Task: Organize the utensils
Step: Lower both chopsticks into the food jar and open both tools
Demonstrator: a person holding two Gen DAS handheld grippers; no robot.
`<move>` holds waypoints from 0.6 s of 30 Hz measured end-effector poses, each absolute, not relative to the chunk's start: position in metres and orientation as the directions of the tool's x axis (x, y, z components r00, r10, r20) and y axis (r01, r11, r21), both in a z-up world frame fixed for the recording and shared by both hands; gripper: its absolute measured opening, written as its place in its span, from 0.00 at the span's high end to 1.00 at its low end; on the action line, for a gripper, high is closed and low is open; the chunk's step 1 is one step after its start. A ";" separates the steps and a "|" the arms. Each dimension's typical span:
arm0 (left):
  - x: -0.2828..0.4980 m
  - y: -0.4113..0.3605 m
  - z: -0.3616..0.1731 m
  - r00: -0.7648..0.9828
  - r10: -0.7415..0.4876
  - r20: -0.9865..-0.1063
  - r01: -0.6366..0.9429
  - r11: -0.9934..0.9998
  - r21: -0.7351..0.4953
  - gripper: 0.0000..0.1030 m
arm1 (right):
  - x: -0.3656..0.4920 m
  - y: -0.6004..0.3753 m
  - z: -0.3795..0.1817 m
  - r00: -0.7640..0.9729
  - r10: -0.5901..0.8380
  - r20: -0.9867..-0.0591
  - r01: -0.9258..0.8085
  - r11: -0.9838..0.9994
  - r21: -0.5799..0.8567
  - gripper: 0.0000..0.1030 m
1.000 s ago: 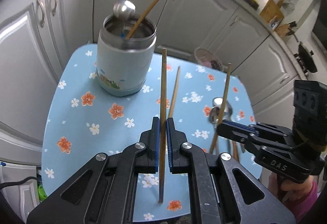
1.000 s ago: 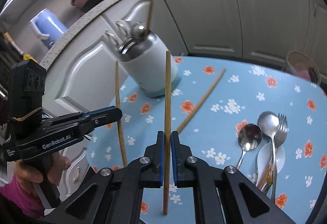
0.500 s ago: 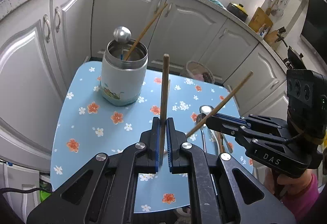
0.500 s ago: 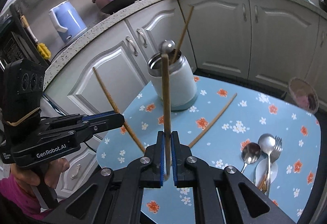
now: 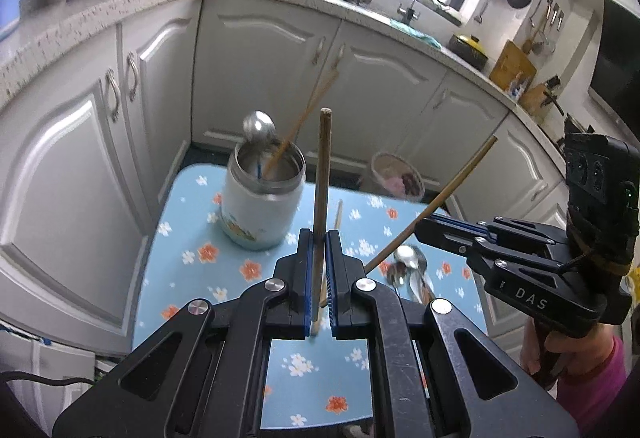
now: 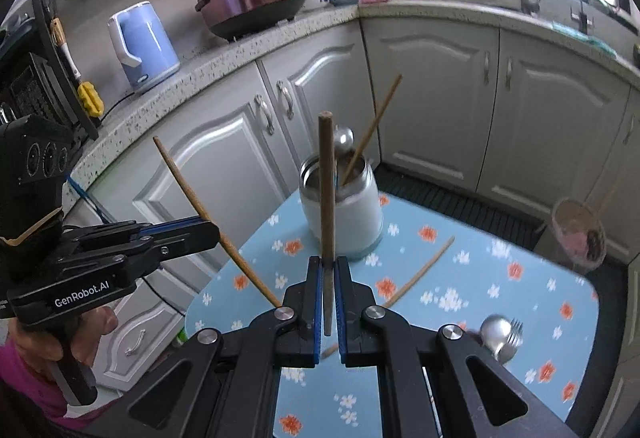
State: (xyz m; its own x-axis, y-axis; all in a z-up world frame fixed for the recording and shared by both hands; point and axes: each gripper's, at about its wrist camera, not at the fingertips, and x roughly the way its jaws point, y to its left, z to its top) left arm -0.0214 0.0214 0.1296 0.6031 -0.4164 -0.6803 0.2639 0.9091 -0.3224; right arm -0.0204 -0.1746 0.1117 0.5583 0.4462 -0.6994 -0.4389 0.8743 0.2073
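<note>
Two wooden chopsticks are held up in the air above the blue floral counter [image 5: 192, 270]. The left claw [image 5: 319, 242] is clenched on one chopstick [image 5: 323, 174], which stands nearly upright between its blue pads with its blunt end pointing up. The right claw [image 6: 328, 270] grips the other chopstick [image 6: 327, 190] the same way — upright, with its lower tip showing just below the pads. From the left wrist view the right claw's chopstick [image 5: 440, 198] slants up and to the right; from the right wrist view the left claw's chopstick [image 6: 208, 214] slants up and to the left.

Beyond both claws, at the far left of the counter, stands the steel-rimmed utensil jar [image 5: 262, 206], open at the top. It already holds a spoon [image 5: 259, 127], bowl end up, and one chopstick [image 5: 304, 126] leaning out to the right.

A third loose chopstick [image 6: 424, 270] lies flat on the counter, near the jar's right side. At the counter's near right edge lie more spoons [image 5: 408, 266] and a fork [image 6: 514, 334], bunched together and blurred.

White cabinet doors [image 6: 440, 86] run behind, and a small basket [image 6: 580, 234] sits on the floor past the far right corner.
</note>
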 end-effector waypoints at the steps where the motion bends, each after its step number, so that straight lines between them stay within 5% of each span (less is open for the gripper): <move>1: -0.019 0.023 0.134 0.609 -0.412 -0.678 0.261 0.911 -0.320 0.95 | -0.017 -0.173 0.117 0.563 0.446 -0.695 -0.443 0.874 0.202 0.95; 18: 0.067 0.043 0.218 0.727 -0.308 -0.613 0.210 0.951 -0.229 0.95 | 0.057 -0.144 0.205 0.646 0.426 -0.633 -0.453 0.882 0.130 0.95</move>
State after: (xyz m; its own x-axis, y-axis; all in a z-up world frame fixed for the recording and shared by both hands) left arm 0.0666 0.0431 0.2180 0.7273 -0.3082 -0.6132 0.2100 0.9506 -0.2286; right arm 0.0569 -0.1438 0.2054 0.6462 0.4258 -0.6334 -0.4534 0.8817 0.1302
